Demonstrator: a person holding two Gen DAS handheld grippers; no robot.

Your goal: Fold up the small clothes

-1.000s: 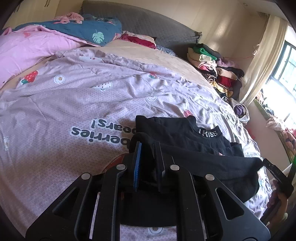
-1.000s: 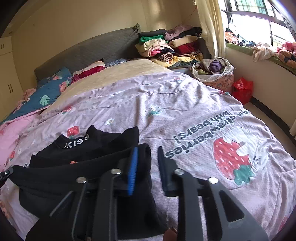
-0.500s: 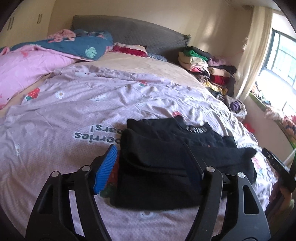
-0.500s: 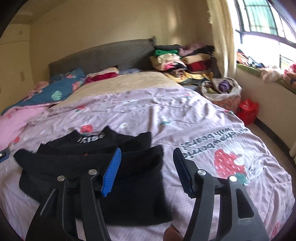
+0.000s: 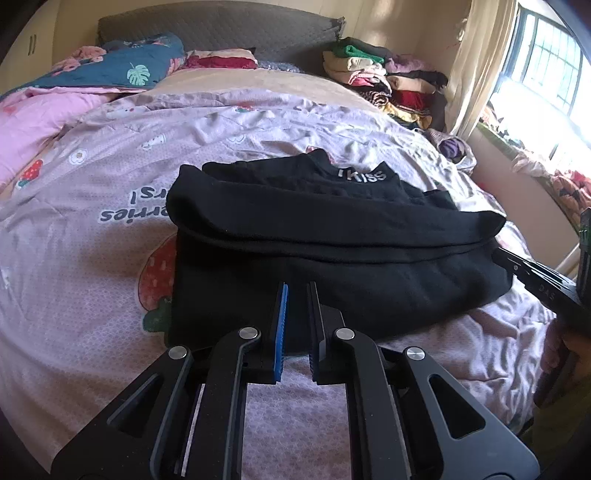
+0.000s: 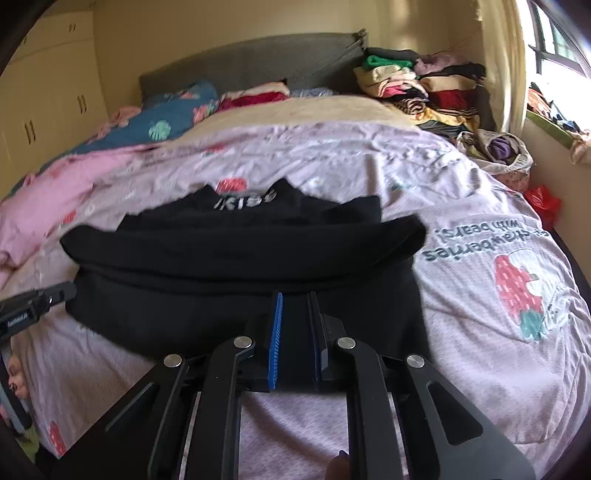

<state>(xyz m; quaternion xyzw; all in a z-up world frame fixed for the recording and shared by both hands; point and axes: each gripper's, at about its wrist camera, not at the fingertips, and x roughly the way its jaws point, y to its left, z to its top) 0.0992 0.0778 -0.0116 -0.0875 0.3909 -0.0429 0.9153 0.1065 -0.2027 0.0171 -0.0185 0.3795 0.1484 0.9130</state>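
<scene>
A black top point(image 5: 332, 229) lies flat on the bed, collar lettered "KISS" point(image 5: 362, 175) at the far side and both sleeves folded across its body. My left gripper point(image 5: 298, 286) is at the near hem, towards the left, jaws narrow with black cloth between the tips. The right wrist view shows the same top point(image 6: 240, 251). My right gripper point(image 6: 295, 295) is at the near hem towards the right. Its jaws are closing, and black cloth fills the gap between them. Each gripper shows at the edge of the other's view: the right gripper point(image 5: 535, 280), the left gripper point(image 6: 33, 302).
A lilac strawberry-print duvet point(image 5: 92, 295) covers the bed. Stacked folded clothes point(image 5: 380, 77) sit at the far right by the grey headboard point(image 5: 221, 26). Pink and blue bedding point(image 5: 37, 110) lies far left. A bag of clothes point(image 6: 498, 151) and a red bag point(image 6: 543, 203) stand beside the bed.
Both grippers let go of the sleeves, opened wide, drew back to the top's near hem and narrowed again. The sleeves now lie across the body.
</scene>
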